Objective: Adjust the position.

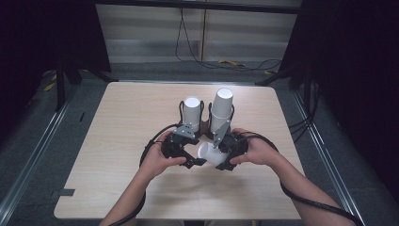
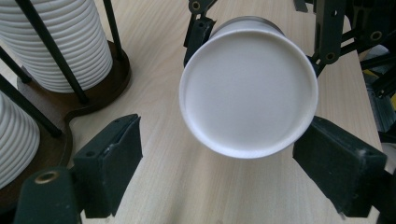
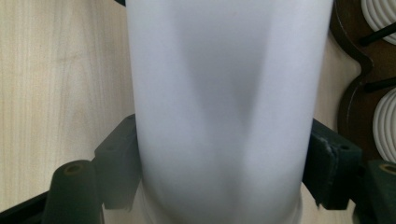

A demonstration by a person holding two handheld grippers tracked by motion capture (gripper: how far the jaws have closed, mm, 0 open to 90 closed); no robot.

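My right gripper (image 1: 222,154) is shut on a white paper cup (image 1: 208,153) and holds it on its side just above the table. In the right gripper view the cup's wall (image 3: 224,102) sits clamped between the two pads of my right gripper (image 3: 223,161). In the left gripper view the cup's flat round base (image 2: 248,91) faces the camera, and the right gripper's fingers (image 2: 328,39) grip it from behind. My left gripper (image 2: 229,158) is open, with one pad on each side of the base; the right pad is close to the rim. In the high view my left gripper (image 1: 197,151) meets the cup from the left.
A dark wooden holder (image 2: 100,86) with black rods stands just beyond the grippers on the light wooden table (image 1: 131,117). It carries two stacks of white cups, a shorter left stack (image 1: 192,113) and a taller right stack (image 1: 221,106). Black cables trail from both grippers.
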